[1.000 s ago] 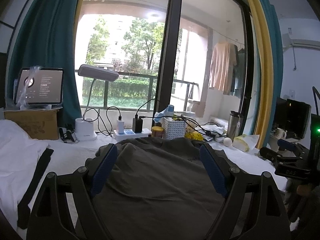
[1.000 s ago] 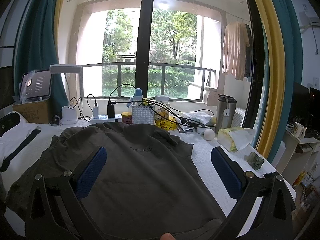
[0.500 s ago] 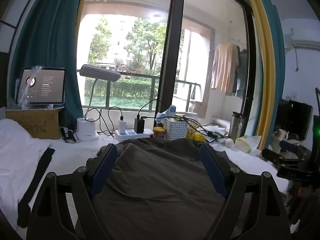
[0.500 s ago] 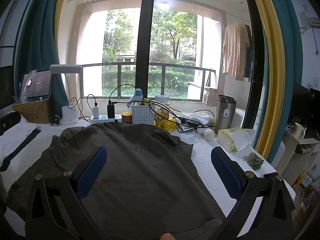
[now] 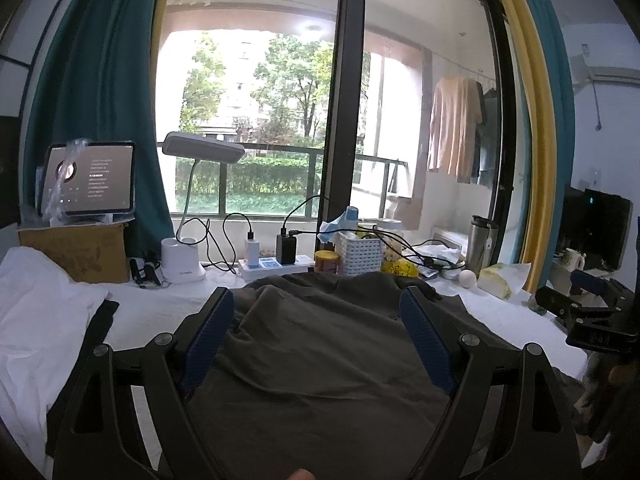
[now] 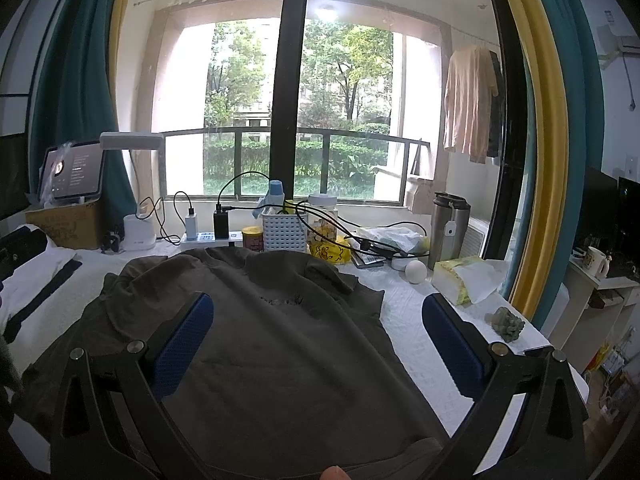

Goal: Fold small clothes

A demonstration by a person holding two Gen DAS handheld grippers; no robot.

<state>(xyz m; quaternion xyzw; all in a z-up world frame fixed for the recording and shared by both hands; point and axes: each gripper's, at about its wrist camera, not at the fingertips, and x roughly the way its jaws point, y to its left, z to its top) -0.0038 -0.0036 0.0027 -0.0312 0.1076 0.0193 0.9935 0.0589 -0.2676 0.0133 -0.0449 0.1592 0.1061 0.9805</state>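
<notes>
2 grippers spread wide, holding nothing | left gripper (image 5: 316, 320) and right gripper (image 6: 316, 328) above shirt | dark olive shirt (image 6: 280, 340) lies flat on white-covered table (image 6: 416, 332)

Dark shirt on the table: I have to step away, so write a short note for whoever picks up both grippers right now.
Left gripper: open, empty, above the dark shirt.
Right gripper: open, empty, over the shirt's right half.
Shirt: spread loosely on the white table cover, collar end toward the window, wrinkled, with bunched cloth at its far corners.
Nearby: white basket, tissue pack and white ball along the far edge; a black strap lies to the left.
Done: the shirt is laid out; no fold shows.
Left: every fold. Probably smooth it first.
</notes>
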